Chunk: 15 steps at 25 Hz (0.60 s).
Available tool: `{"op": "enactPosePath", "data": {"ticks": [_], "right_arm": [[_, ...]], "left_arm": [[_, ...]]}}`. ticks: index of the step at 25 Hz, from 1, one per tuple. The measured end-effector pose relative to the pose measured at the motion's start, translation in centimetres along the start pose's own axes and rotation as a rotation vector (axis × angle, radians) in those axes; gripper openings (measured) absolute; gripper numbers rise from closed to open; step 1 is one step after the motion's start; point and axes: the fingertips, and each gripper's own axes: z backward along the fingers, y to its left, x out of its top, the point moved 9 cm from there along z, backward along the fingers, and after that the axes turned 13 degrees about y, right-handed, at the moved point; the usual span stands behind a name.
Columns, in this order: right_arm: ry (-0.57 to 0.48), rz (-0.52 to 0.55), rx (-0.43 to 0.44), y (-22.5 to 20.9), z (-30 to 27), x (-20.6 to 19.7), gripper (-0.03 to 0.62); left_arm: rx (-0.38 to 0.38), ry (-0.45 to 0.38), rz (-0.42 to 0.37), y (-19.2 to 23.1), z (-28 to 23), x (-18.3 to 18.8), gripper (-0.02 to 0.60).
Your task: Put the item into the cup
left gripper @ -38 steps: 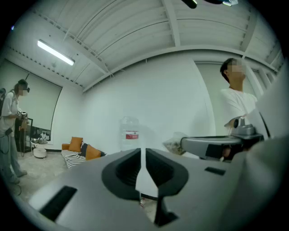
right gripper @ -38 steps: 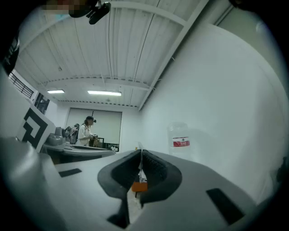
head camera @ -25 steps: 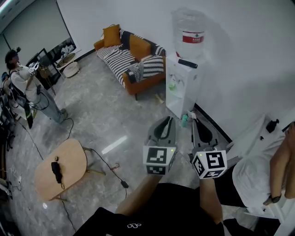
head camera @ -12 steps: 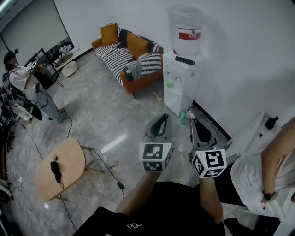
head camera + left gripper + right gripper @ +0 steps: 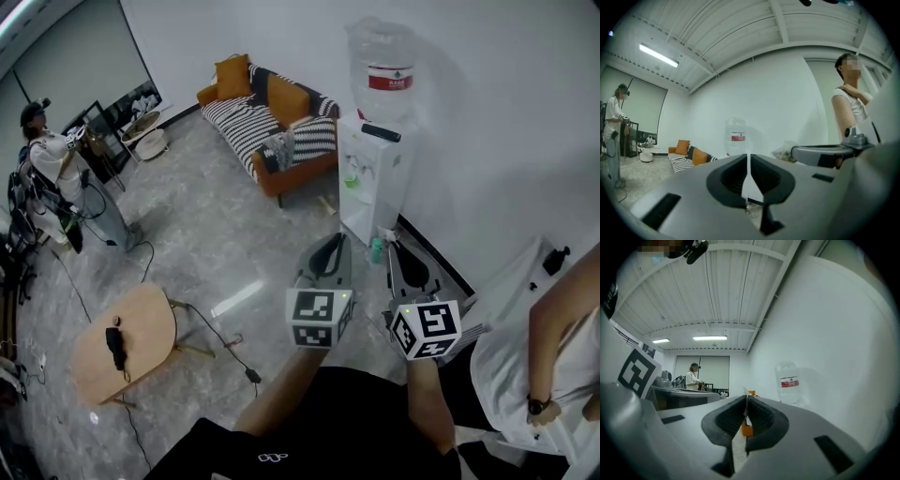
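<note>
I have the orange striped sofa (image 5: 272,117) and the white water dispenser (image 5: 368,178), its clear bottle (image 5: 382,56) bearing a red label too small to read, well ahead of my left gripper (image 5: 334,246) and right gripper (image 5: 394,251), both clenched empty mid-air; where item or cup lies I cannot tell.

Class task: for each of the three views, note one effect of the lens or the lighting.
Head view: fisheye curves the walls, and a glare streak lies on the floor. Left gripper view: black corner vignette; the ceiling light burns white. Right gripper view: same vignette; the fingers loom large.
</note>
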Motion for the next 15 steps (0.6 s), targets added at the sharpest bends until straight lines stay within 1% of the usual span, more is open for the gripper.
{"op": "enactPosePath", "data": {"ticks": [11, 15], "right_arm": [[-0.038, -0.039, -0.039, -2.6, 0.1, 0.0, 0.018], [-0.058, -0.028, -0.053, -3.3, -0.6, 0.2, 0.018]], "left_arm": [[-0.014, -0.013, -0.029, -0.4, -1.7, 1.3, 0.028], [-0.025, -0.042, -0.041, 0.1, -3.0, 1.9, 0.028]]}}
